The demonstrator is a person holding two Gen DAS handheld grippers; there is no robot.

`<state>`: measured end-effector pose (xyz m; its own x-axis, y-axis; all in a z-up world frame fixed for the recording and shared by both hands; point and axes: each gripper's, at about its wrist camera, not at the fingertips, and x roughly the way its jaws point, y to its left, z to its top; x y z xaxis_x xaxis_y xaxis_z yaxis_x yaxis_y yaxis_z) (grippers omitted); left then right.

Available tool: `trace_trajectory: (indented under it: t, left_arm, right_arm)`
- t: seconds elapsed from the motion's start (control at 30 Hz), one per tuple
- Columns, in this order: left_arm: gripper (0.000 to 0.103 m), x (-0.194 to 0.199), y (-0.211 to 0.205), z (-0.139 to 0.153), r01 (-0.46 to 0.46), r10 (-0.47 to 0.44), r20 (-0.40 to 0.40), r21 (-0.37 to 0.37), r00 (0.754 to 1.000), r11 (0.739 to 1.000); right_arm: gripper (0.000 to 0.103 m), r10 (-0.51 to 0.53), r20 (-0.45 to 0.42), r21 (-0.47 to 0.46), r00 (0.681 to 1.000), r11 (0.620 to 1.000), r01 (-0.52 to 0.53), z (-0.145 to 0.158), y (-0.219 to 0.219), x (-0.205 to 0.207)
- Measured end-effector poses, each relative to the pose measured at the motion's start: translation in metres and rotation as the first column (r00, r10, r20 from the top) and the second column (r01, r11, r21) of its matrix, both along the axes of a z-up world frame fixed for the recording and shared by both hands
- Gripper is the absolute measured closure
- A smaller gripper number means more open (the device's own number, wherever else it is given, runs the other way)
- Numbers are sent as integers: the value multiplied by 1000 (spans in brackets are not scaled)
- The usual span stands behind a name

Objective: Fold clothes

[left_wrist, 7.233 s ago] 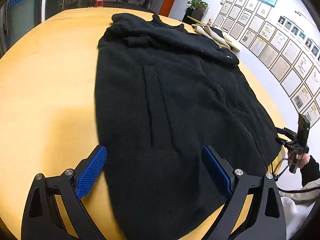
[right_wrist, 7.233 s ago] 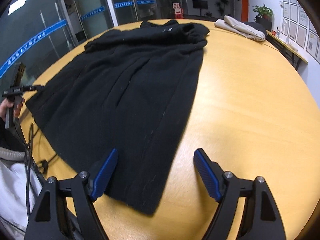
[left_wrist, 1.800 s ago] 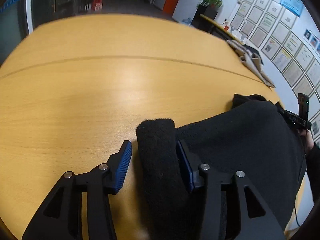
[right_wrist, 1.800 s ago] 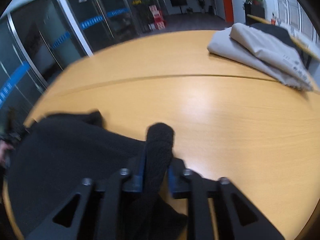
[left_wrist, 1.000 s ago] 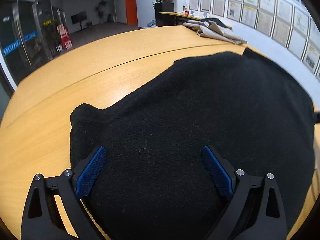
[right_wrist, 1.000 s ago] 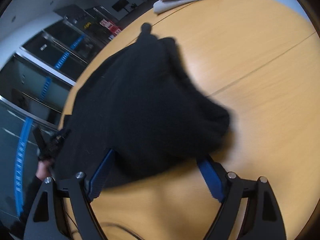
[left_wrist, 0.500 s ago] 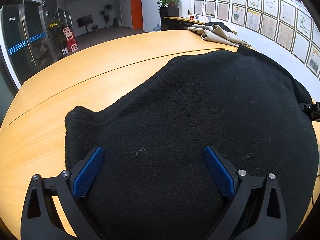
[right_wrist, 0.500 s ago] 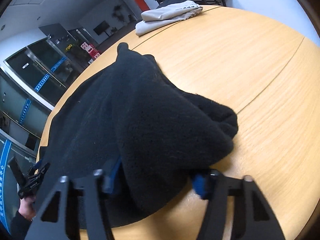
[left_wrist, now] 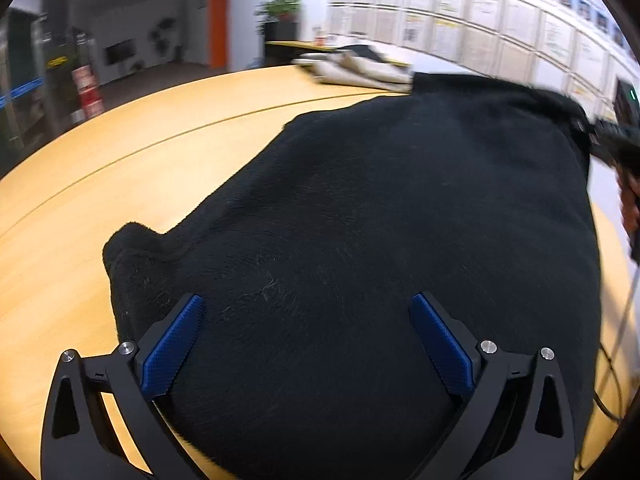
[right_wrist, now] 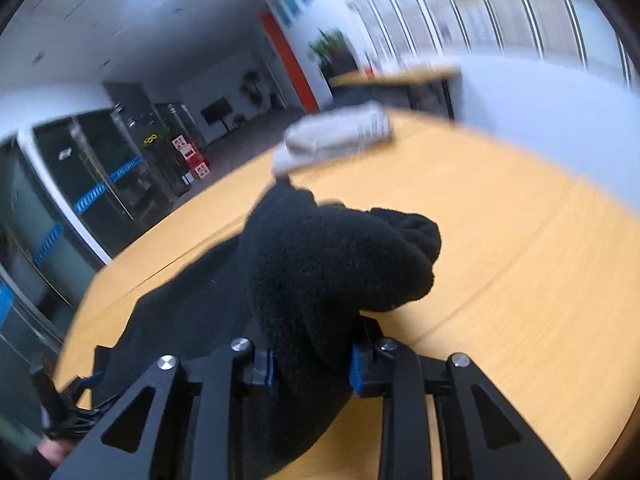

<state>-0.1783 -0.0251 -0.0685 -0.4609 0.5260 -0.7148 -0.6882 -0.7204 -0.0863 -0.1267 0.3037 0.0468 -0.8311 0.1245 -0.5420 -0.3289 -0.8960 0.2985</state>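
A black fleece jacket lies folded over on the yellow wooden table. My left gripper is open, its blue pads spread wide just above the jacket's near edge, holding nothing. My right gripper is shut on a thick bunched fold of the black jacket at its right corner and holds it raised off the table. The right gripper also shows in the left wrist view at the jacket's far right edge.
A folded beige garment lies at the far side of the table; it also shows in the right wrist view. A wall of framed papers runs behind. Cables hang off the table's right edge.
The jacket was spread flat, then folded over. In the last second my right gripper closed on the jacket's corner fold and lifted it. My left gripper stayed open over the jacket.
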Motion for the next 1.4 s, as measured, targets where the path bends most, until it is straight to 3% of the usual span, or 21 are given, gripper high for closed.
trace_trajectory:
  t: [0.1,0.17,0.27,0.37,0.4,0.47,0.53,0.7,0.73,0.83,0.87,0.93,0.97,1.0,1.03,1.13,1.23,1.3,1.4]
  left_arm:
    - [0,3,11,0,25,-25,4,-34,1000,999]
    - [0,2,15,-1,22,-22,7,-52,1000,998]
    - [0,-1,13,-1,14,-13,16,-47,1000,999]
    - [0,-3,2,-3,4,-3,32,-26,999,1000]
    - [0,-4,-1,-3,0,1,37,-21,999,1000]
    - [0,-4,-7,-2,-5,6,42,-19,999,1000]
    - [0,-5,-16,2,-12,12,51,-15,999,1000]
    - [0,-12,-44,7,-57,59,66,-32,996,998]
    - [0,-14,-47,5,-68,71,88,-28,994,997]
    - [0,-19,-50,-1,-86,89,118,-27,989,996]
    - [0,-20,-50,-1,-86,89,113,-30,990,996]
    - [0,-20,-49,-1,-81,85,100,-39,991,996]
    - [0,-20,-49,-1,-76,80,92,-48,993,996]
    - [0,-20,-49,-1,-74,78,88,-53,993,996]
    - [0,-22,-50,-1,-77,82,98,-51,992,996]
    - [0,-26,-53,-1,-89,94,124,-42,988,995]
    - [0,-29,-56,-1,-93,98,129,-40,987,995]
    - [0,-31,-58,-1,-96,101,137,-40,985,995]
    - [0,-33,-59,0,-96,101,135,-45,986,994]
  right_arm:
    - [76,142,-61,248,988,961,-123,47,-50,12]
    - [76,281,-69,339,957,909,-242,57,-99,9]
    - [76,553,-8,430,833,754,-497,54,-190,10]
    - [76,701,130,382,701,617,-688,9,-248,7]
    - [76,714,166,343,680,604,-719,-9,-256,2]
    - [76,702,180,278,689,635,-721,-28,-253,-17]
    - [76,692,168,270,702,652,-708,-32,-247,-21]
    - [76,711,180,323,679,610,-724,-36,-237,-12]
    - [76,718,186,376,671,579,-724,-33,-245,-9]
    - [76,735,249,559,631,423,-713,-34,-278,15]
    - [76,732,294,615,615,348,-708,-42,-288,23]
    - [75,699,408,726,587,142,-673,-74,-310,35]
    - [73,687,433,757,583,74,-650,-86,-318,38]
    - [72,682,446,771,580,36,-635,-93,-322,39]
    - [70,683,448,774,577,28,-633,-95,-322,38]
    - [66,714,410,738,567,105,-666,-80,-310,25]
    - [59,794,305,616,526,257,-745,-48,-286,8]
    - [59,846,212,498,488,336,-799,-29,-265,-5]
    - [59,907,98,369,410,350,-861,-9,-236,-11]
